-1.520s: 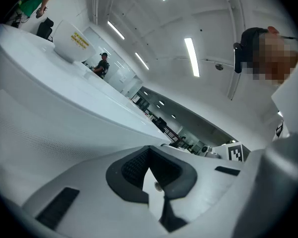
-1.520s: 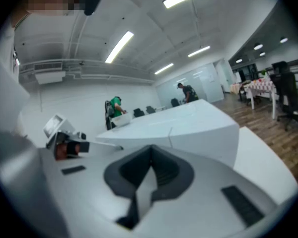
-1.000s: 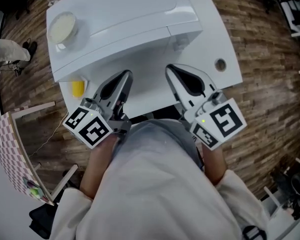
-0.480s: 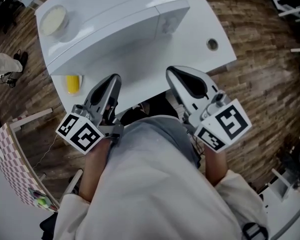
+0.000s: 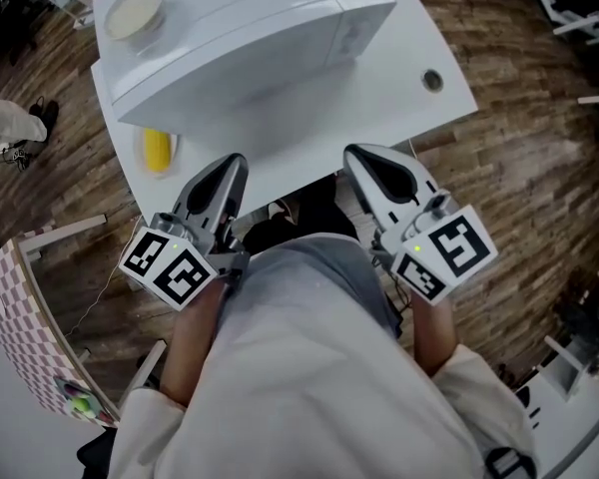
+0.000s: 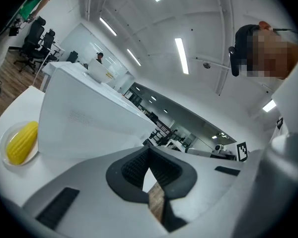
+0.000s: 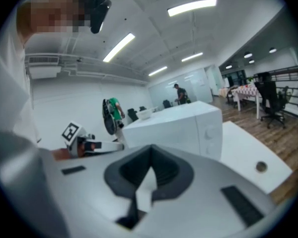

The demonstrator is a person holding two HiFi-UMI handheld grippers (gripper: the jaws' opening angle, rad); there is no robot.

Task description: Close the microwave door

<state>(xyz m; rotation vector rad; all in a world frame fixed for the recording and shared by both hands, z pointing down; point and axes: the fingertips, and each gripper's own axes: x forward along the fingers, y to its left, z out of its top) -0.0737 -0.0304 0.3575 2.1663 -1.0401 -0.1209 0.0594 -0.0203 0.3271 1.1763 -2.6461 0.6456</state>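
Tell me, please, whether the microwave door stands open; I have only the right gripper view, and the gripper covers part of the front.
Observer: In the head view the microwave shows its front in one flush line; no door swings out.
Operator: Thanks; is anything on its far side?
Observer: A yellow corn cob on a small plate, on the table at your left of it.
Operator: And the left gripper?
Observer: The left gripper is shut and empty, touching nothing.

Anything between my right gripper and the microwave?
No: head view shows only bare white table between the right gripper and the microwave.
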